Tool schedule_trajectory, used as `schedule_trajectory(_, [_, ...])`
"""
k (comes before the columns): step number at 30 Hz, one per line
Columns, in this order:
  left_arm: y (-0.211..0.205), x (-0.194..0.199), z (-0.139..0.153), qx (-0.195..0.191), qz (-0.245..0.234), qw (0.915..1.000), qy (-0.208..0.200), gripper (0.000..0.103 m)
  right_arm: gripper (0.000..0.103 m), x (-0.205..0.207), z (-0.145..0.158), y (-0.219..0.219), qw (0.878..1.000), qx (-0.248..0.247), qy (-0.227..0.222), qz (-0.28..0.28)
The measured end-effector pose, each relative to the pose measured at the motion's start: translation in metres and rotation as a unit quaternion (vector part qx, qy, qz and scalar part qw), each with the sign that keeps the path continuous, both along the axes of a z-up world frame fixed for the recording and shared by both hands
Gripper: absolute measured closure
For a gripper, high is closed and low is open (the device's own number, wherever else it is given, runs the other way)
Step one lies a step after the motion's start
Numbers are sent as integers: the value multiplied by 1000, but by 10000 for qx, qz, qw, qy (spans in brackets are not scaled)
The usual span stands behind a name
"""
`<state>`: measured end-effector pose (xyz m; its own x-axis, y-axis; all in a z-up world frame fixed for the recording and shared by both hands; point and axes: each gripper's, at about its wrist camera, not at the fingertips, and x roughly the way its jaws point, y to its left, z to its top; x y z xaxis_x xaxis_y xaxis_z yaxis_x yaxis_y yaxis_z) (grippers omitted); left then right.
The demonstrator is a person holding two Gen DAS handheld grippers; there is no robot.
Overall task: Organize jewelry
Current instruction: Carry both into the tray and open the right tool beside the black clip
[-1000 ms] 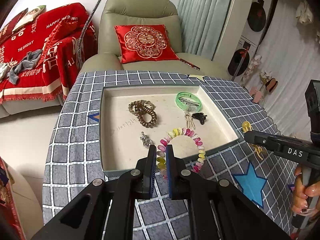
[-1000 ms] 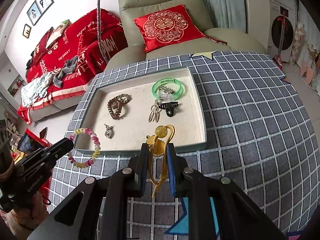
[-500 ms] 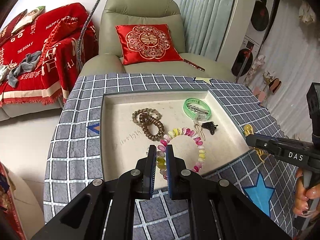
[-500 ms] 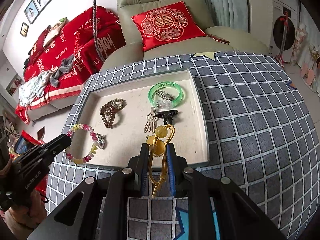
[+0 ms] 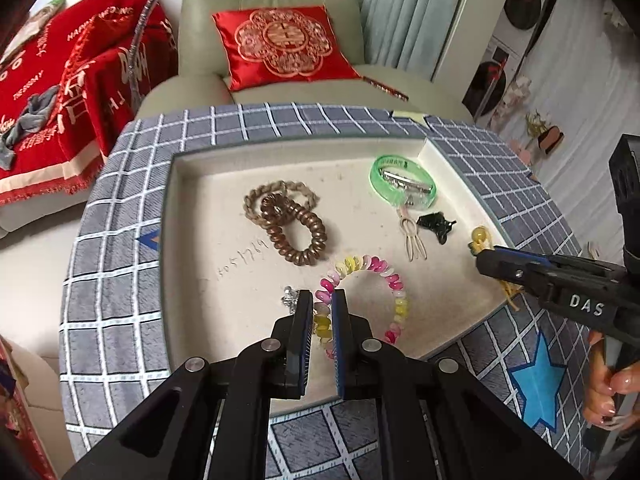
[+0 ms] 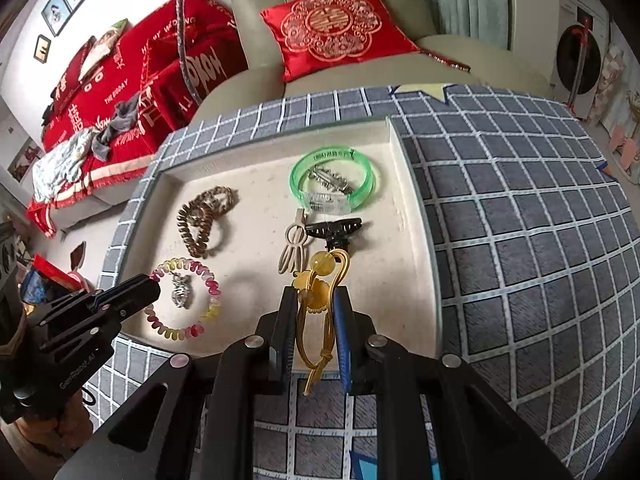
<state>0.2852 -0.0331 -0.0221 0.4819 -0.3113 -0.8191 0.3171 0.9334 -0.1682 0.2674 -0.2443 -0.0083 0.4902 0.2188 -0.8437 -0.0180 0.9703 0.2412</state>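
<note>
Now, nearest the lens, the left gripper (image 5: 322, 322) is pinched tight on the pink-and-yellow coil bracelet (image 5: 370, 276), whose loop hangs over the near part of the tray (image 5: 172, 216). Across from it the right gripper (image 6: 316, 320) is clamped on the yellow bead tie (image 6: 320, 280), its cord trailing down between the fingers, poised over the tray's near right edge. Best play here, I'd say: lower each piece onto bare lining before letting go, keeping the coil off the small silver charm (image 6: 180, 290) sitting inside its ring. Both grippers angle down and forward. Farther in lie the brown coil tie (image 5: 296, 228), black claw clip (image 6: 334, 228) and green bangle (image 6: 334, 180).
</note>
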Motion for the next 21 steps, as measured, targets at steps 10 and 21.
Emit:
schedule_trajectory(10, [-11, 12, -14, 476, 167, 9986, -160, 79, 84, 17, -29, 2, 9996, -75, 272, -100])
schedule_trajectory(21, [-13, 20, -20, 851, 437, 9943, -469, 79, 84, 40, -30, 0, 9991, -359, 37, -238])
